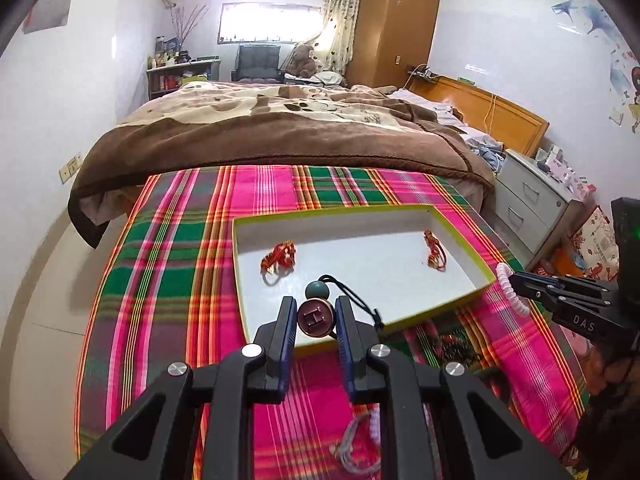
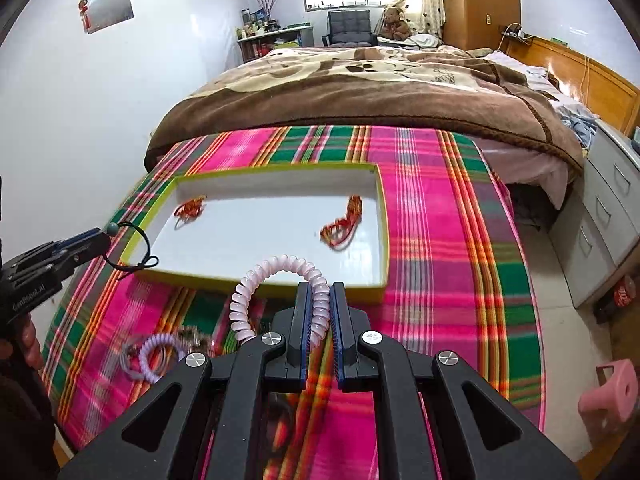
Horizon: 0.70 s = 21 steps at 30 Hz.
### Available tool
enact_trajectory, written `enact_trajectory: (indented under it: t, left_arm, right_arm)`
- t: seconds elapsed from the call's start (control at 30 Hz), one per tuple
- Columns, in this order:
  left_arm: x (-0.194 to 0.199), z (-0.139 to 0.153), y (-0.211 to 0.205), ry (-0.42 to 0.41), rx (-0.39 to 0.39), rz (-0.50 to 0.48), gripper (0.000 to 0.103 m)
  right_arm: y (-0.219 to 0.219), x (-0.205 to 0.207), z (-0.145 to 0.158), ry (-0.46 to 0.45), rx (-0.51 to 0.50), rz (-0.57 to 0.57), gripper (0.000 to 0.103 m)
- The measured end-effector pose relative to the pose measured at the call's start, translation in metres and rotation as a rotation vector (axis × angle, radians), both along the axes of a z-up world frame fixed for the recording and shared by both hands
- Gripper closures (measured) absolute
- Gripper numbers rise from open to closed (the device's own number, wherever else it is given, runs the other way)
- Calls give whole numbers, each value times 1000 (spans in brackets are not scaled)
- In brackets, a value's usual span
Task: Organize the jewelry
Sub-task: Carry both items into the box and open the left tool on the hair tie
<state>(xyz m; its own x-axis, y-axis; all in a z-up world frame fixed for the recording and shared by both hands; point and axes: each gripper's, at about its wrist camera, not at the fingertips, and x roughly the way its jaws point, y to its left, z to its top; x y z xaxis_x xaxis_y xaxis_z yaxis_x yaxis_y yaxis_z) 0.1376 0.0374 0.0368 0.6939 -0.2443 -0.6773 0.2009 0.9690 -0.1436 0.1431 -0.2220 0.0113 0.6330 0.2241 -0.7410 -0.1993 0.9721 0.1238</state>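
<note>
A shallow white tray with a yellow-green rim (image 1: pixel 340 211) (image 2: pixel 280 169) lies on the plaid cloth. Two red knotted bracelets lie in it, one at the left (image 1: pixel 279 258) (image 2: pixel 191 207) and one at the right (image 1: pixel 434 254) (image 2: pixel 344 224). My left gripper (image 1: pixel 315 312) (image 2: pixel 106 236) is shut on a hair tie with a round "H" charm (image 1: pixel 316 319), a teal bead and a black cord, held over the tray's near edge. My right gripper (image 2: pixel 320 300) (image 1: pixel 514 280) is shut on a pale pink spiral hair tie (image 2: pixel 272 276) (image 1: pixel 510 290) just short of the tray's near rim.
More jewelry lies on the cloth near me: a lilac spiral tie and other pieces (image 2: pixel 160 350), and a pale cord bracelet (image 1: pixel 356 440). A bed with a brown blanket (image 1: pixel 280 120) stands behind the table. Grey drawers (image 2: pixel 612 216) and a pink stool (image 2: pixel 612 396) are at the right.
</note>
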Motion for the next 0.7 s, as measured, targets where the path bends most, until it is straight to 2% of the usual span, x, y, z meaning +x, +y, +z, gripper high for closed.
enact_trajectory:
  t: [0.27, 0.4, 0.5, 0.7]
  left_arm:
    - [33, -6, -1, 18, 8, 16, 83]
    - [45, -15, -6, 12, 99, 42, 83]
    - [57, -26, -5, 52, 60, 27, 83]
    - [71, -39, -7, 83, 64, 21, 83]
  right_arm:
    - [10, 46, 1, 3, -14, -16, 94]
    - [15, 65, -5, 8, -34, -15, 94]
    - [18, 80, -15, 34, -44, -21, 94]
    - [22, 101, -33, 67, -56, -26, 94]
